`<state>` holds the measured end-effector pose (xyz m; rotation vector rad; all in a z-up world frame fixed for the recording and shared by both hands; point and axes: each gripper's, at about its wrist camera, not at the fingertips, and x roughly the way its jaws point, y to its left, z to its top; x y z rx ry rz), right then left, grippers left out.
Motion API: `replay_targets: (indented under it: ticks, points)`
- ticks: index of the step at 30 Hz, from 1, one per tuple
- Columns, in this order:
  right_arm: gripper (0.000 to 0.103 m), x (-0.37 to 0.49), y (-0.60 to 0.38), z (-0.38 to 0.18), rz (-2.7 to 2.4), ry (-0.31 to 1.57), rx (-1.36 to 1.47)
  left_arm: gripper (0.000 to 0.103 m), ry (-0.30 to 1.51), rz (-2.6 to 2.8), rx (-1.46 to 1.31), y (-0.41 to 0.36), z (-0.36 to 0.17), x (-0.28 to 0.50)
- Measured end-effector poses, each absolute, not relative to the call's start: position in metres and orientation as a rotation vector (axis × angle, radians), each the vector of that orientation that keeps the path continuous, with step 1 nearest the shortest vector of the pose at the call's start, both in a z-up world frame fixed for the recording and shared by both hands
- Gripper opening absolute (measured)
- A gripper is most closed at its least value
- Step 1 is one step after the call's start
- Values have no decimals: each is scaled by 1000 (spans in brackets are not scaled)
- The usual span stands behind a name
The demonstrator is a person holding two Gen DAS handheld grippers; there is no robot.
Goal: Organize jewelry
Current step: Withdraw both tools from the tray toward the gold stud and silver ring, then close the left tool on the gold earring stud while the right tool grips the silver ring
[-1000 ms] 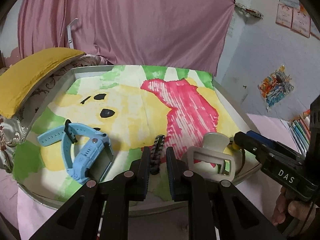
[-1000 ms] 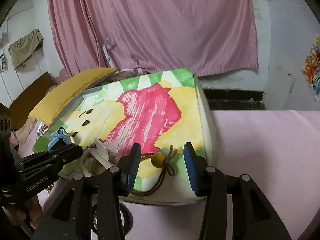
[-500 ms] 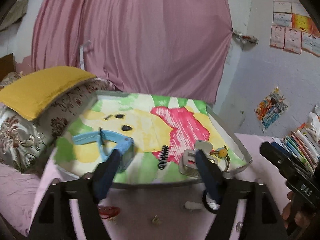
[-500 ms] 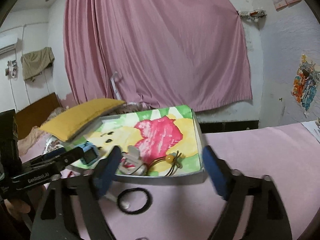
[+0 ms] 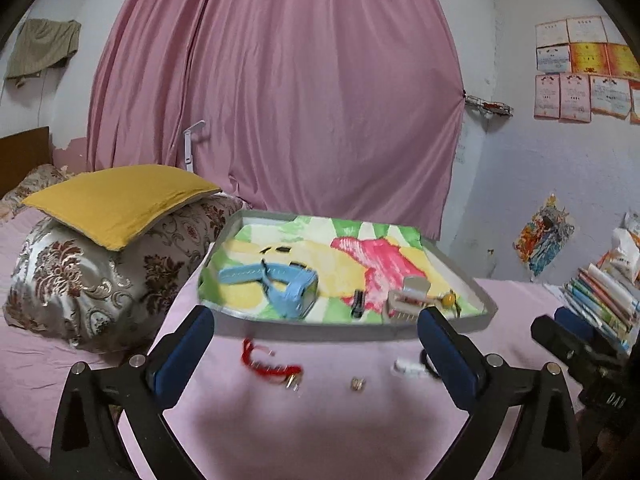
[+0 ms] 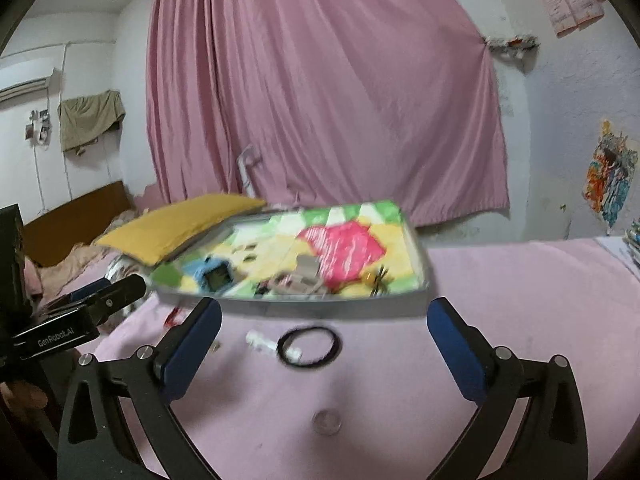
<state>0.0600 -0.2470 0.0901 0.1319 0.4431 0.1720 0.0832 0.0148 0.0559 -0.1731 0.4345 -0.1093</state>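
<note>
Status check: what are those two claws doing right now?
Left gripper, right gripper: jaws just opened, empty. Blue watch in painted tray. Black ring loose on pink sheet.

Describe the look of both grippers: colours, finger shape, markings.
Both match: black angular frames with silver screws and blue pads on the fingers. The left gripper carries white "GenRobot.AI" lettering on its side, the right gripper white "DAS". No cables or sleeves are visible.

Both wrist cameras sit low over the pink bed, looking forward and slightly down between their own fingers toward the tray (image 5: pixel 460 322) and curtain (image 5: pixel 280 100). The left view looks from the tray's left, the right from its right; both share the tray (image 6: pixel 420 284) and curtain (image 6: pixel 320 100).
</note>
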Motion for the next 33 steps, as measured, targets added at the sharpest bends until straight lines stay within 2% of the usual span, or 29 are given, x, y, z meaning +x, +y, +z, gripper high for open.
replay_targets:
  ticks: [13,16,18,19,22,24,33]
  points:
    - [101,58,-239,52,180,656,114,102,630,-123,-164,29,22,81]
    - [90,56,-239,47,163,679,104,102,675,-153,-160,22,17,86]
    - [75,57,-240,44,153,697,101,102,698,-170,-156,16,14,88]
    - [73,58,-240,42,147,708,100,102,713,-183,-152,12,12,90]
    - [65,59,-242,36,148,732,107,95,732,-219,-144,4,10,92]
    - [56,60,-242,33,152,744,110,86,747,-238,-138,-1,10,94]
    - [40,62,-239,32,138,734,89,60,819,-267,-114,-19,6,117]
